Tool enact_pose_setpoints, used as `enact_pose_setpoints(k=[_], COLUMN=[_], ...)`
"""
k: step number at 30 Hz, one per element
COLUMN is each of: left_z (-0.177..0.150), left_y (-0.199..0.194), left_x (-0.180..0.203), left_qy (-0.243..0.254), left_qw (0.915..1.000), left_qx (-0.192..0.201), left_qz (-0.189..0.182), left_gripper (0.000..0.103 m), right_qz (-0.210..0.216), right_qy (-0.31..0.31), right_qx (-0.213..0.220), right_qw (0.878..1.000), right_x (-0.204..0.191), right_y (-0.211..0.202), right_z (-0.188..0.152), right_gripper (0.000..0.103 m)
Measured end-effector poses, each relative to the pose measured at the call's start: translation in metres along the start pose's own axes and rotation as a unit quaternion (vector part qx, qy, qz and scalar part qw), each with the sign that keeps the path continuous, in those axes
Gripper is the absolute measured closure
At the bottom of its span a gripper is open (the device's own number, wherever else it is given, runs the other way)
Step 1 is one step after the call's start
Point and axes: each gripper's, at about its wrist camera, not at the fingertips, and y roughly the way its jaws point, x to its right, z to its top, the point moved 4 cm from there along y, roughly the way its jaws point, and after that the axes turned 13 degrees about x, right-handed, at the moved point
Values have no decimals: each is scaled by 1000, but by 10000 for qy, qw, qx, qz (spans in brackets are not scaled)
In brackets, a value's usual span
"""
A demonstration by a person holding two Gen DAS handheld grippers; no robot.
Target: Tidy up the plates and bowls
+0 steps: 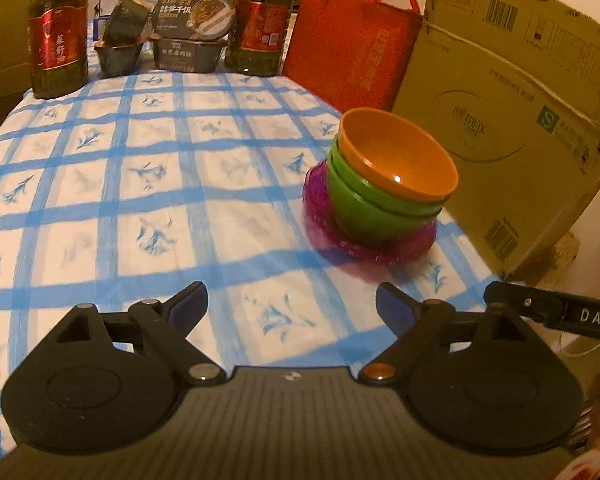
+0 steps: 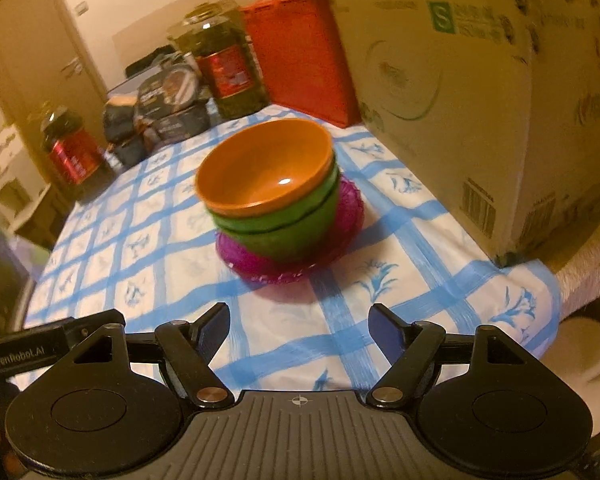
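orange bowl (image 2: 266,168) nested in two green bowls (image 2: 288,228), stack on ribbed translucent magenta plate (image 2: 342,216); smooth glossy plastic, round, mouths up, stack leaning a little. sits on blue-checked tablecloth (image 1: 160,200), near large cardboard box (image 1: 512,120).

left gripper (image 1: 292,308): jaws spread, nothing between, stack ahead to right, apart. right gripper (image 2: 300,326): jaws spread, empty, stack straight ahead, apart.

left view shows both oil bottles (image 1: 58,36) clear, red tote bag (image 1: 352,40). right view alone shows door (image 2: 40,60).
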Motion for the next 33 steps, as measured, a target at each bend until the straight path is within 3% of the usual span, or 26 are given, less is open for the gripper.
enact_pose_setpoints(k=[4, 10, 33], left_z=[-11, -25, -25], left_y=[-9, -16, -20], left_x=[1, 5, 8], left_qy=[175, 164, 246], left_qw=[9997, 9997, 9994], left_qx=[-14, -159, -14], left_qz=[191, 97, 227], left_gripper=[13, 13, 12], right_qz=[-36, -110, -169], right_qy=[-173, -385, -455], right_qx=[-2, -65, -65], right_qw=[9998, 9992, 9988], right_x=[-10, -25, -27], right_y=[-5, -10, -16], right_z=[-10, -20, -25], right_gripper=[27, 27, 27])
